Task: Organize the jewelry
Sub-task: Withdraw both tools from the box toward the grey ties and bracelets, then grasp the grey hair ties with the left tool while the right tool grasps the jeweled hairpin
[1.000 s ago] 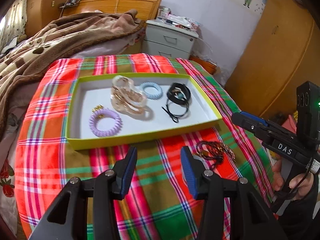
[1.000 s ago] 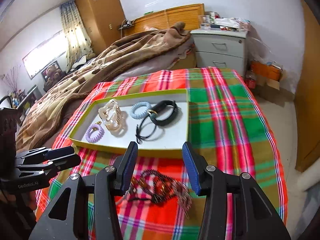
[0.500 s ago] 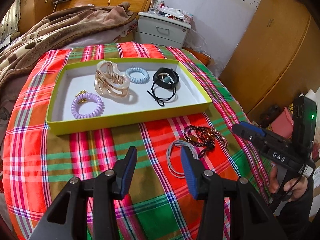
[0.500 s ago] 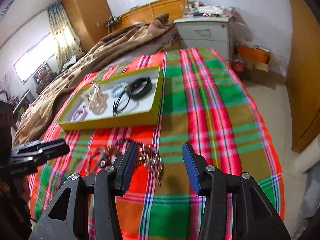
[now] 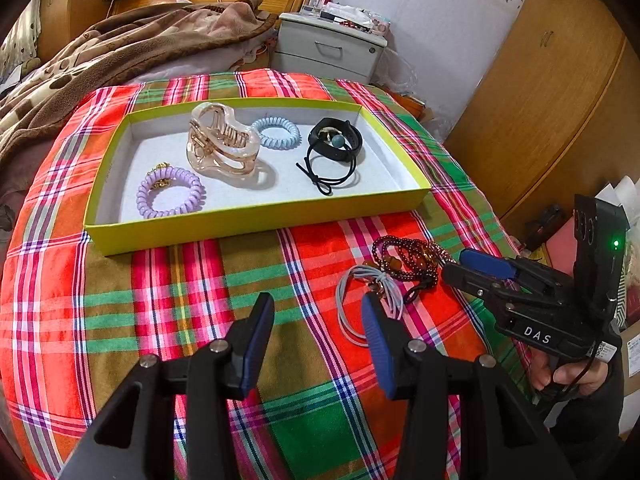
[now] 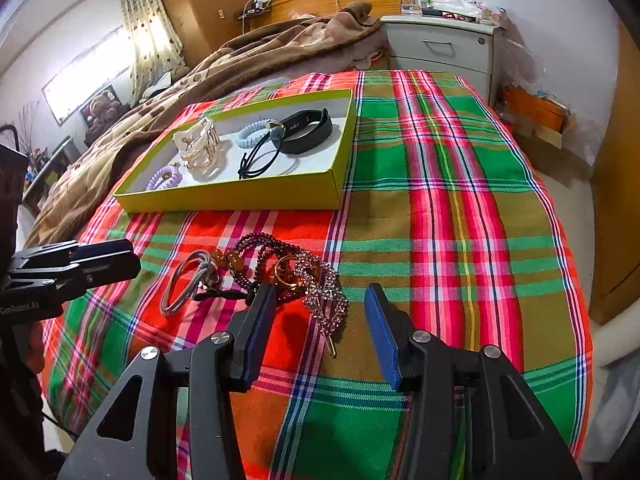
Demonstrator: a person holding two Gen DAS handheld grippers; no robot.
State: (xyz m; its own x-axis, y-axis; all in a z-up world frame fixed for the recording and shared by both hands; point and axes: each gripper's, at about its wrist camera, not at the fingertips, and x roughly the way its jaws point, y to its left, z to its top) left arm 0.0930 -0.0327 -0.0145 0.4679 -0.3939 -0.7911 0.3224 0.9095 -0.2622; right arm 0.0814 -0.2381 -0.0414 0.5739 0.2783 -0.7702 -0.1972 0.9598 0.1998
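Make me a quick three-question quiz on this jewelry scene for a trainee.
1. True or false: the clear claw clip lies in the tray.
2. Which lies outside the tray? A purple coil tie B bead strand C blue coil tie
3. Are the right tongs open or shut?

Key: 1 true. 2 B. 3 open, holding nothing.

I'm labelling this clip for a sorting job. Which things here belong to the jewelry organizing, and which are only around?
Job:
- yellow tray
- hair claw clip
- purple coil tie
- blue coil tie
- black band
- bead bracelets
- rhinestone clip
- grey hair ties

Around:
- nightstand
- brown blanket
- wardrobe
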